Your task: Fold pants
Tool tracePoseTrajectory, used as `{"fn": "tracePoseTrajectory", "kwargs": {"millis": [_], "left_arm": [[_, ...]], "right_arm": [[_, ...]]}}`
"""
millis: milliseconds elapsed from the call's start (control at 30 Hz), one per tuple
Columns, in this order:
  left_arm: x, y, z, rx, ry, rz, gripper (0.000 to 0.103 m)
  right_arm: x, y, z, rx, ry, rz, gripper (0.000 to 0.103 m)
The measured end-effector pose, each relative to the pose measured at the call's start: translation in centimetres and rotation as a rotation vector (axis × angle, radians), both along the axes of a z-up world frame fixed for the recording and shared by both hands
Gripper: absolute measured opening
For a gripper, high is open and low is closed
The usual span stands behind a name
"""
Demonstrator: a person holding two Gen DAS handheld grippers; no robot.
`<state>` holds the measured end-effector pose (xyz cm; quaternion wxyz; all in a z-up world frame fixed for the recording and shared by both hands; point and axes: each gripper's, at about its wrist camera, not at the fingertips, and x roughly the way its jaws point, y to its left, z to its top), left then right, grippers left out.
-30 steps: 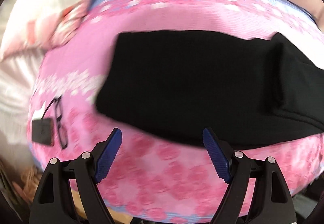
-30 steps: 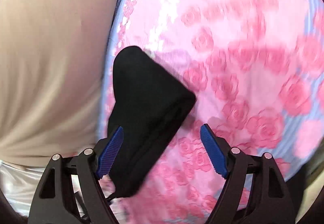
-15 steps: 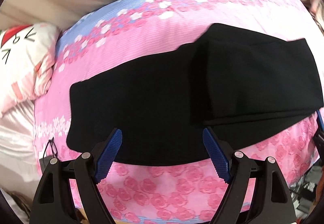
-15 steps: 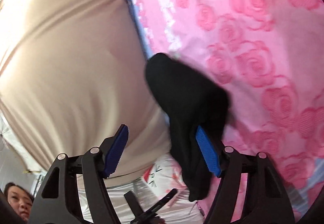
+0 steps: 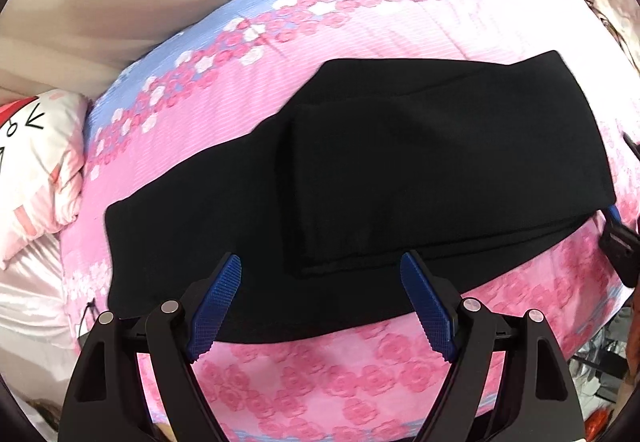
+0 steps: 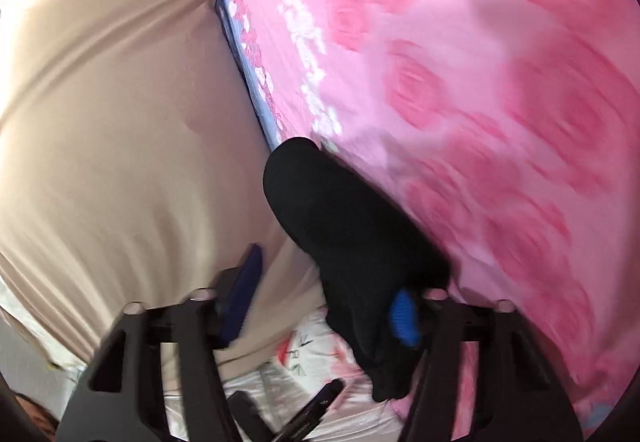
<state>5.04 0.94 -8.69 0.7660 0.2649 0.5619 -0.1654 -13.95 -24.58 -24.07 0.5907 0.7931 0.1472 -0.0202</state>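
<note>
Pants (image 5: 400, 178): black, matte, no visible pattern. They lie flat on the bed (image 5: 360, 22), on a pink rose-print cover, and fill the middle of the left wrist view. One end is doubled back over the rest, giving a second layer at centre and right, with a clean straight fold edge running down near frame centre. The single layer extends to the lower left.

My left claw (image 5: 320, 302): jaws spread wide, holding nothing, at the bottom of the frame above the near edge of the pants.

My right claw (image 6: 324, 302): jaws apart. A bunched end of the pants (image 6: 352, 242) drapes against the right blue pad; the left pad stands clear of it. View blurred; I cannot tell whether the cloth is actually gripped.

A cartoon-print pillow (image 5: 36, 170) lies at left.
</note>
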Motion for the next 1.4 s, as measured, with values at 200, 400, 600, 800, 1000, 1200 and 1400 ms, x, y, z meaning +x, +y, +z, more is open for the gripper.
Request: {"fn": "tracePoseTrajectory", "kwargs": {"millis": [200,400,600,800,1000,1200,1400], "left_arm": [[0.4,-3.0,-0.6,-0.033,-0.012,-0.010,0.087],[1.8,-3.8,-4.7,0.042,0.033,0.052,0.087],[2.3,-3.3,-5.8,0.030,0.045,0.106,0.087],[1.4,-5.1,-6.1,-0.011,0.043,0.064,0.087],[0.0,-6.9,-6.0,0.045,-0.065,-0.004,0.090],[1.1,-3.4,-5.1,-0.022,-0.033,0.096,0.090],[1.8,-2.1,-6.4,-0.044,0.016,0.141,0.097]], "right_arm": [[-2.3,-2.1,-0.6,-0.150,0.134,0.026,0.009],[-1.3,-3.2,0.3,-0.139,0.053,0.053,0.013],[-1.5,-3.6,-0.7,-0.052,0.029,-0.020,0.010],[-4.1,-5.0,-1.3,-0.079,0.101,-0.109,0.005],[-3.6,-6.1,6.0,-0.398,0.311,0.197,0.016],[2.1,-5.6,13.4,-0.761,0.198,0.357,0.016],[13.2,-8.8,4.3,-0.672,0.225,0.507,0.000]]}}
